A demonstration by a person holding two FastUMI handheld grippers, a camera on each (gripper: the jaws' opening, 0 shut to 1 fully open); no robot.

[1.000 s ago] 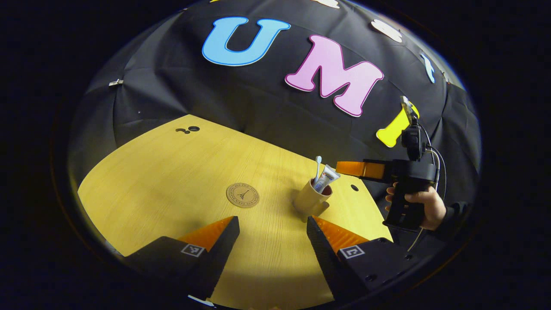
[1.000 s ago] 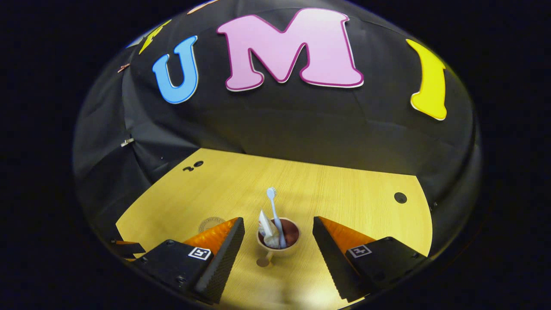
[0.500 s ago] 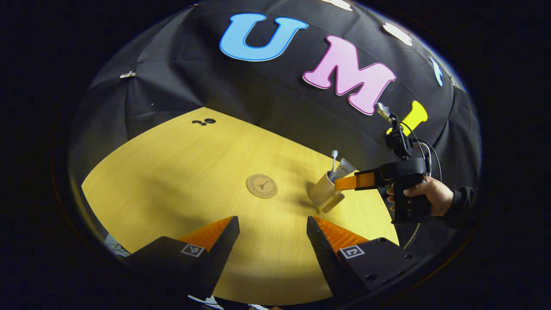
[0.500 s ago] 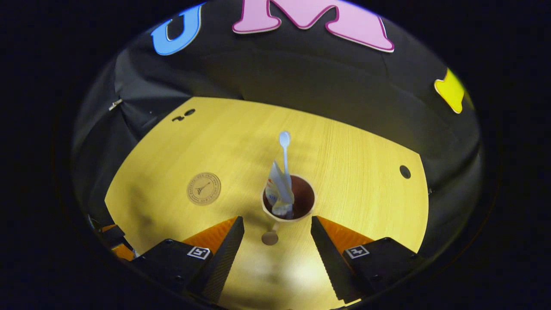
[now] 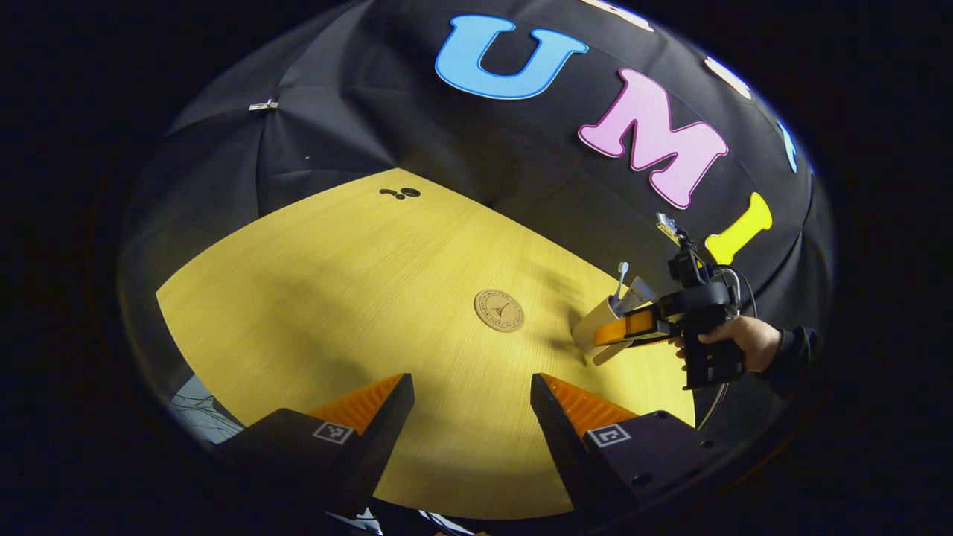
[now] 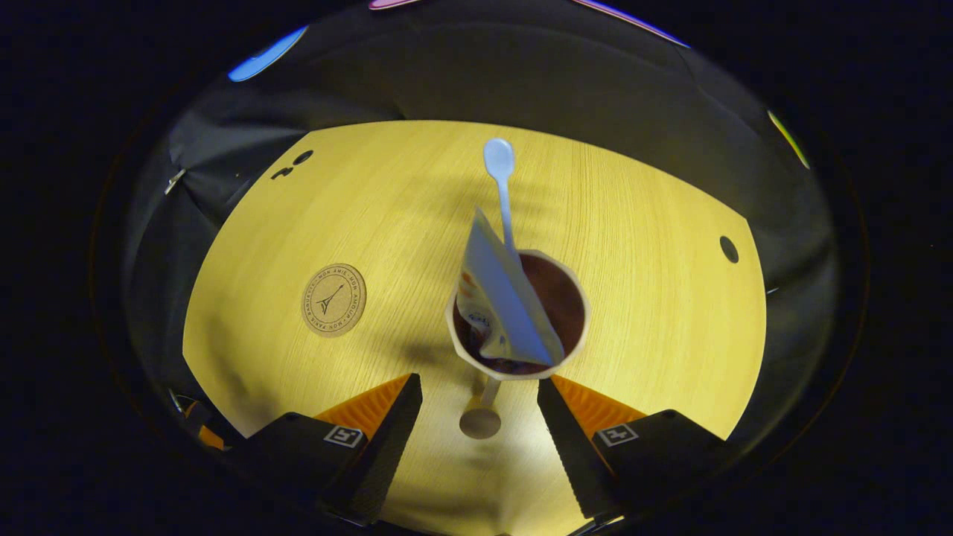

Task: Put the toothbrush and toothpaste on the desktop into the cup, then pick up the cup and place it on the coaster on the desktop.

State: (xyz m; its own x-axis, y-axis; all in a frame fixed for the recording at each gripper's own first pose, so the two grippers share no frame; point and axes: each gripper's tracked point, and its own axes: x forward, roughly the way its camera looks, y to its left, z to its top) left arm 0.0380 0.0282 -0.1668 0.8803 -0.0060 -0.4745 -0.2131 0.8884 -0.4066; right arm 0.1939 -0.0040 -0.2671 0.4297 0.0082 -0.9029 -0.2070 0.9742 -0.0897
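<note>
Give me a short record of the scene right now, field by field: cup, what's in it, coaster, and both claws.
cup: on the table, off the coaster
contents: toothbrush and toothpaste, standing inside
coaster: bare, apart from the cup
right claw: open, fingers flanking the cup's handle
left claw: open, back from the cup, holding nothing

The table [image 5: 335, 298] is a yellow, wood-grain top with a rounded outline, set against the black booth wall. Two small dark holes [image 5: 400, 193] sit close together near its far edge, and a single dark hole [image 6: 729, 249] lies toward the far right corner. A round brown coaster [image 6: 333, 300] lies flat on the wood, bare, with a small printed emblem at its middle. To its right, apart from it, stands the cup [image 6: 577, 327], with its handle [image 6: 481, 421] toward the near edge.
</note>
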